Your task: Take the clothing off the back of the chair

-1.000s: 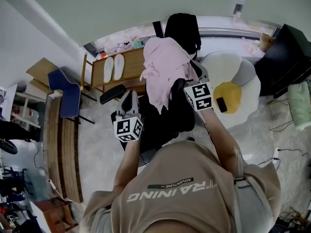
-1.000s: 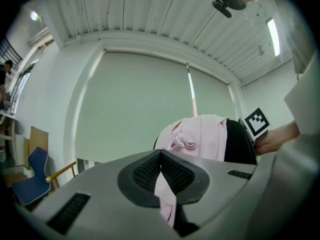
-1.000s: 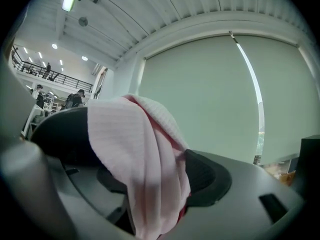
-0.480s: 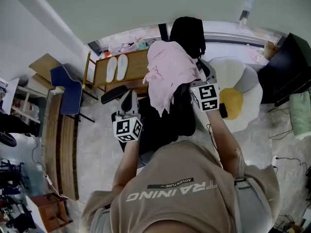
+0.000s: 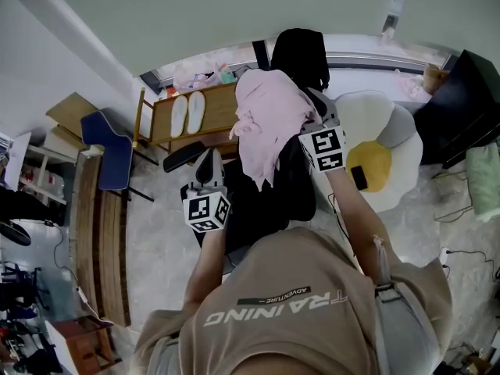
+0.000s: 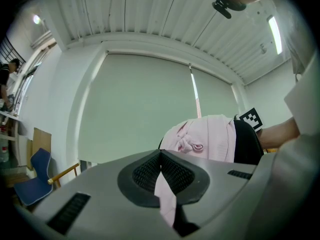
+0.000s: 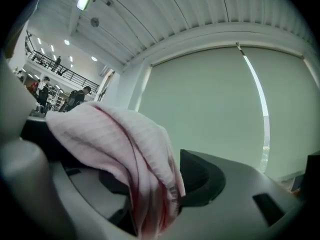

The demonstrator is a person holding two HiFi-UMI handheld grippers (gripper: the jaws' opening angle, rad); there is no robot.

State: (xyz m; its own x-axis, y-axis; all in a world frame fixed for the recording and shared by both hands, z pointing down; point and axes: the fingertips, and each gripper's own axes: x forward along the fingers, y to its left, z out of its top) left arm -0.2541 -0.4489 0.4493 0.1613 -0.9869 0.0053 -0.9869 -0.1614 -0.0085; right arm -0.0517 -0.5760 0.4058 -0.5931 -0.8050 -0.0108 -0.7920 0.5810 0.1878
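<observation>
Fingers [image 6: 141,176] of the left gripper [image 5: 208,158] and the right gripper [image 5: 314,122] each clench the pink garment [image 5: 269,116] over the black chair [image 5: 301,53], upper centre.

The right hand-held gripper [image 5: 314,123] has risen a little. After a brief swing to the right half a second ago, it is back nearer the pink garment [image 5: 268,116] and sits higher against the yellow-centred cushion [image 5: 373,165] beside it. The head view has shifted slightly, so the chair back [image 5: 301,53] appears a touch lower.
</observation>
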